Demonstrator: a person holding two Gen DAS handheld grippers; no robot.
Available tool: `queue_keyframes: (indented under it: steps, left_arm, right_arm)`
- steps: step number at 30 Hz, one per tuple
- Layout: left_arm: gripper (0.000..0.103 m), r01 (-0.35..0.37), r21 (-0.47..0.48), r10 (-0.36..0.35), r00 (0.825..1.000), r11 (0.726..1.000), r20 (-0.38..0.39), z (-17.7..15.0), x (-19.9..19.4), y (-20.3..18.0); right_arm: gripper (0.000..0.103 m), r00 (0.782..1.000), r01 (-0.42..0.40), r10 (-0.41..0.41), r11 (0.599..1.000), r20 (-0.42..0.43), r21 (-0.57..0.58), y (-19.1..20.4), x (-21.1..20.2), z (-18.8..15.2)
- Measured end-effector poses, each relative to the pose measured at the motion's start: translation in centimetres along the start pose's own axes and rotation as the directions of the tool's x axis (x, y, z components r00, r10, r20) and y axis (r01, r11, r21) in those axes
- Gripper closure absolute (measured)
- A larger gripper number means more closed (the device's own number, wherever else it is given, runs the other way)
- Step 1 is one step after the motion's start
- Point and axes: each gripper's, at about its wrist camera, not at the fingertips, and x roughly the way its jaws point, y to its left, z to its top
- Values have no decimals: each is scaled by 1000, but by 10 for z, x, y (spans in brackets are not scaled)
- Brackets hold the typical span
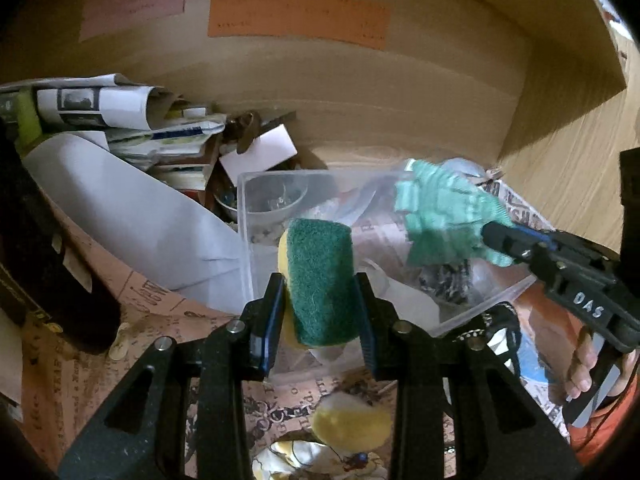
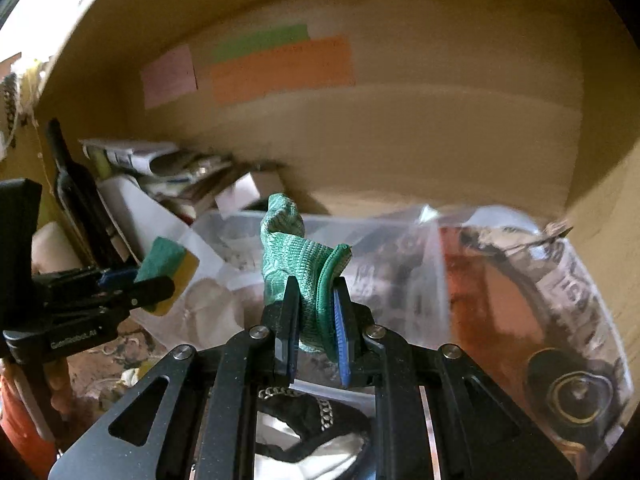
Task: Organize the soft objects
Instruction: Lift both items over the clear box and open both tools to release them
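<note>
Sponge (image 1: 320,284) sits pinched in your left claw (image 1: 320,320), green scrub side facing the camera, yellow foam behind it, both jaws closed snug against its sides. It hangs right over the near-left corner of the clear plastic bin (image 1: 480,310), so that rim is basically under the fingertips. Your right claw (image 2: 314,320) is clamped on a green knit glove (image 2: 296,256), which sticks up floppy above the jaws, also over the bin.

Room's tight, honestly. On the left there's a pile of rolled newspapers (image 1: 100,104), a big white paper sheet (image 1: 120,208) leaning against the bin's left wall, and a dark bottle (image 2: 76,200) standing upright beside them. The cardboard wall (image 1: 360,92) with the orange note (image 1: 298,16) closes off the back. A clear plastic bag (image 2: 520,280) crowds the right side of the bin. Down near you, a yellow fuzzy ball (image 1: 352,424) lies on the table (image 1: 132,312), and a black slipper with a chain (image 2: 308,420) sits just beneath your right claw.
</note>
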Motion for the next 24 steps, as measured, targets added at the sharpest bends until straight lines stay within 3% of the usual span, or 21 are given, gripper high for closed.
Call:
queue_keyframes:
  steps: [4, 9, 11, 13, 17, 22, 24]
  left_arm:
    - [69, -17, 9, 17, 1000, 1000, -6, -1, 4, -1]
    - [58, -5, -2, 5, 1000, 1000, -12, -1, 6, 0]
    - [53, 4, -7, -4, 1000, 1000, -6, 0, 3, -1]
    - [48, 12, -13, -12, 1000, 1000, 10, 0, -3, -1]
    - [40, 13, -9, -13, 999, 1000, 53, 2, -20, -4]
    - [29, 13, 5, -13, 993, 1000, 114, 1, -45, -9]
    - [20, 11, 12, -12, 991, 1000, 133, -1, -54, -10]
  right_arm:
    - [89, 998, -13, 13, 1000, -65, -4, 3, 19, -7]
    - [86, 994, -4, 1, 1000, -106, -22, 6, 29, -10]
    - [78, 994, 4, -7, 1000, -107, -30, 6, 29, -10]
    - [62, 995, 17, -20, 999, -96, -38, 7, 26, -10]
    - [47, 998, 44, -46, 998, -48, -52, 10, 13, -6]
    - [18, 997, 71, -69, 996, 34, -56, 13, -15, -2]
    - [15, 996, 75, -72, 996, 56, -57, 14, -26, -2]
